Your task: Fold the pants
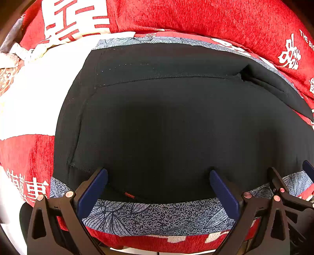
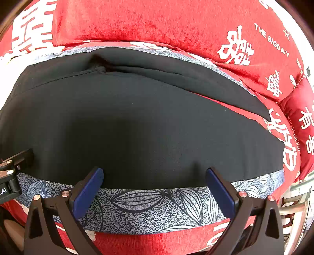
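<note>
Black pants (image 1: 166, 117) (image 2: 137, 117) lie flat, folded in layers, on a grey-blue leaf-patterned cloth (image 1: 157, 215) (image 2: 157, 206). A seam and a small pucker run across their far part. My left gripper (image 1: 157, 176) stands open over the pants' near edge, close to the left hem, with nothing between its blue pads (image 1: 94, 188). My right gripper (image 2: 155, 172) (image 1: 291, 170) is open too, at the near edge further right, with nothing between its fingers. One black tip of the left gripper (image 2: 27, 155) shows at the left edge of the right wrist view.
A red bedspread (image 1: 196, 17) (image 2: 137, 19) with white characters lies under the cloth and bulges up behind the pants. Crumpled pale fabric (image 1: 11, 55) sits at the far left. A shiny metal frame (image 2: 294, 198) shows at the lower right.
</note>
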Action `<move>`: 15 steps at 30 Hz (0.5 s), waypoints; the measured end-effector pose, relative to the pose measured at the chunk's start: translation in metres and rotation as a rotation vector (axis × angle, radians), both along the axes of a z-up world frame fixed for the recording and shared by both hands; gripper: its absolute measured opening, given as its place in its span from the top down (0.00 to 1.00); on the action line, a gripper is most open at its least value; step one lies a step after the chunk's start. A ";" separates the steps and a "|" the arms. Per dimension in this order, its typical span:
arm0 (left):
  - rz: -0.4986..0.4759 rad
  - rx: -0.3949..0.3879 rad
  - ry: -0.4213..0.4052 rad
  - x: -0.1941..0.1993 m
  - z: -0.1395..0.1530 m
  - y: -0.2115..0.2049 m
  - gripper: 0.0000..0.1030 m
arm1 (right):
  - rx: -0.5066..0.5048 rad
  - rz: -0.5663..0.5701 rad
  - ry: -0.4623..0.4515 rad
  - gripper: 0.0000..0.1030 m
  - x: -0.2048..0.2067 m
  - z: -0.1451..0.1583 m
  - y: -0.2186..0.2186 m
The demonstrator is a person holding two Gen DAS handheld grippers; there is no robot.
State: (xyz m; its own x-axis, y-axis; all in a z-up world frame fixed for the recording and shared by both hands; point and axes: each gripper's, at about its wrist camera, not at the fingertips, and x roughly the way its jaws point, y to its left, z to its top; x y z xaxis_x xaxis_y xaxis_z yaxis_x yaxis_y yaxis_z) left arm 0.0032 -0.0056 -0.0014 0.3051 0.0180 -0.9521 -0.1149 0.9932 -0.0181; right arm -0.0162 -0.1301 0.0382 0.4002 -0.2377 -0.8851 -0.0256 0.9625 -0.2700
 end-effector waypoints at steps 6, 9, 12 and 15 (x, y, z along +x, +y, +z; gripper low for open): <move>-0.001 0.000 0.000 0.000 0.000 0.000 0.00 | 0.000 0.000 0.001 0.00 0.000 0.000 0.000; 0.000 0.000 0.000 0.000 0.000 0.000 0.00 | 0.001 -0.001 0.002 0.00 0.000 0.000 0.001; -0.001 0.000 0.000 0.000 0.000 0.000 0.00 | 0.007 -0.001 0.007 0.00 0.000 -0.001 -0.001; -0.001 0.001 0.000 0.000 0.000 0.000 0.00 | 0.011 0.001 0.012 0.00 0.001 -0.002 -0.003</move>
State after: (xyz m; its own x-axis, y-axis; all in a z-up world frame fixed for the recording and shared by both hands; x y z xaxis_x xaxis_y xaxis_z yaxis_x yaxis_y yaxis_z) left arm 0.0028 -0.0056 -0.0016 0.3053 0.0184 -0.9521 -0.1142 0.9933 -0.0174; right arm -0.0148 -0.1335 0.0366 0.3899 -0.2269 -0.8925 -0.0302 0.9655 -0.2586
